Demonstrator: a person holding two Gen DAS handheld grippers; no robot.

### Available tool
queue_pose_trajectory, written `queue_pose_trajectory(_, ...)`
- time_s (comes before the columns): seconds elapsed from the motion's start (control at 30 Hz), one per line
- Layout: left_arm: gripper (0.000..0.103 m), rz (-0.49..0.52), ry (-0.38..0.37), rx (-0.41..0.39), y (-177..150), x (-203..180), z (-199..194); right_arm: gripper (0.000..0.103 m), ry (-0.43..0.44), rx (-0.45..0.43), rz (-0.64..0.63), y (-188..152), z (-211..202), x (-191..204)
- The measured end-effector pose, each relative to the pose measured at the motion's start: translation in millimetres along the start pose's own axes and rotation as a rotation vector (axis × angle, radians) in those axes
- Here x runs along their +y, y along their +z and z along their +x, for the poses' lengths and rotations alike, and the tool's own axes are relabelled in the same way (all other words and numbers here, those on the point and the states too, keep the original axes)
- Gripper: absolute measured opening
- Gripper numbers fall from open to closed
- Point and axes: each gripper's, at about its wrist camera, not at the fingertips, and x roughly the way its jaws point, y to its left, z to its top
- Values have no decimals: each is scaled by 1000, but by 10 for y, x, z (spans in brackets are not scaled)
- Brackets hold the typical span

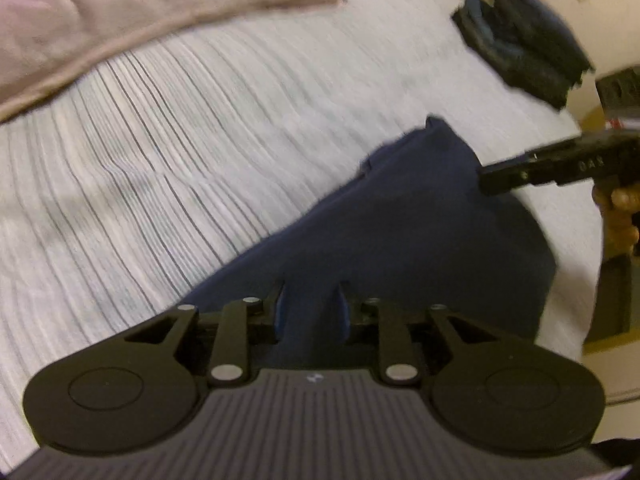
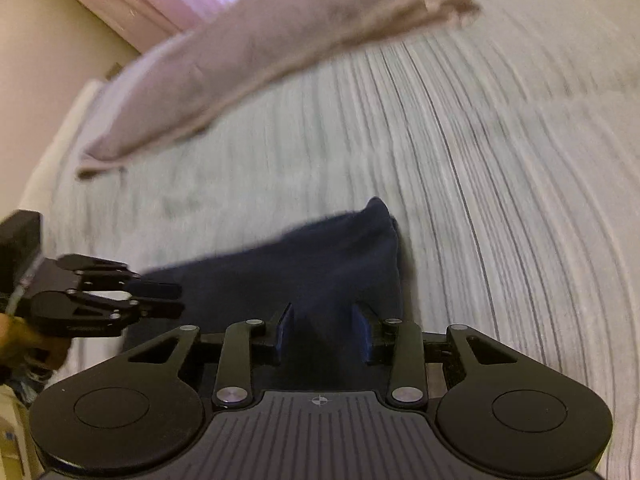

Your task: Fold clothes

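1. Navy fabric, a dark blue garment, lies on a bed covered with a pale sheet marked by thin dark stripes.
2. Seen from the left wrist, the garment spreads from the bottom centre up toward the right, ending in a narrow corner near the right gripper.
3. The left gripper hangs directly over the garment, its fingers a little way apart with blue cloth between them; whether the pads press on the cloth cannot be told from these blurred views.
4. The right gripper also sits over the garment, jaws partly spread with dark fabric showing in the gap; a grasp cannot be confirmed here either.
5. In the left wrist view the right gripper reaches in from the right edge, its tip at the garment's upper right side, with a person's hand on its handle.
6. In the right wrist view the left gripper comes in from the left edge, its fingertips over the garment's left end.
7. A beige-pink pillow lies across the far part of the bed, well apart from the garment.
8. A stack of dark folded clothes rests at the bed's far right edge in the left wrist view.
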Motion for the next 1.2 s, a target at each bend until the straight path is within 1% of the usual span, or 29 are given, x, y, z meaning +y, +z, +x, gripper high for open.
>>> queue_pose_trajectory(0.1,24,25,24,15,-42,24,134,36,-20,-10,55,92,238,-280)
queue_pose_trajectory(0.2,27,64,50,26,-12,-15,153,37,-52,-28,103,199,285,-462)
queue_pose_trajectory(0.23,27,74,56,30,11,-37,135,37,-48,-41,120,212,238,-475)
queue_pose_trajectory(0.33,27,116,65,18,106,-140,19,37,-32,-89,104,165,-56,-370)
queue_pose_trajectory(0.43,28,121,38,-10,237,-227,-66,37,-28,-117,129,29,-356,-269)
queue_pose_trajectory(0.5,30,142,19,-17,318,-309,-68,38,-14,-129,170,-110,-501,-219)
queue_pose_trajectory(0.57,34,171,-4,-12,396,-419,-22,56,6,-118,210,-289,-551,-174)
queue_pose_trajectory(0.6,34,187,-14,-4,424,-469,18,70,15,-112,230,-378,-576,-151)
queue_pose_trajectory(0.7,36,244,-17,52,458,-588,184,71,14,6,219,-643,-412,-145)
queue_pose_trajectory(0.73,37,275,-7,63,456,-631,208,71,-18,43,185,-710,-375,-131)
queue_pose_trajectory(0.77,40,299,-1,70,460,-662,226,71,-29,41,166,-759,-395,-125)
queue_pose_trajectory(0.83,45,310,-9,66,500,-663,235,71,-15,13,192,-787,-486,-154)
queue_pose_trajectory(0.87,50,315,-12,63,521,-663,239,71,-14,-4,201,-788,-530,-163)
queue_pose_trajectory(0.93,54,325,-19,59,561,-663,248,71,-23,-38,200,-755,-636,-166)
queue_pose_trajectory(1.03,54,316,-34,57,699,-664,342,71,-21,-79,205,-679,-702,-195)
queue_pose_trajectory(1.1,54,310,-55,71,810,-657,454,71,-10,-104,212,-609,-690,-225)
queue_pose_trajectory(1.2,55,301,-76,140,917,-600,666,71,22,-127,226,-491,-610,-318)
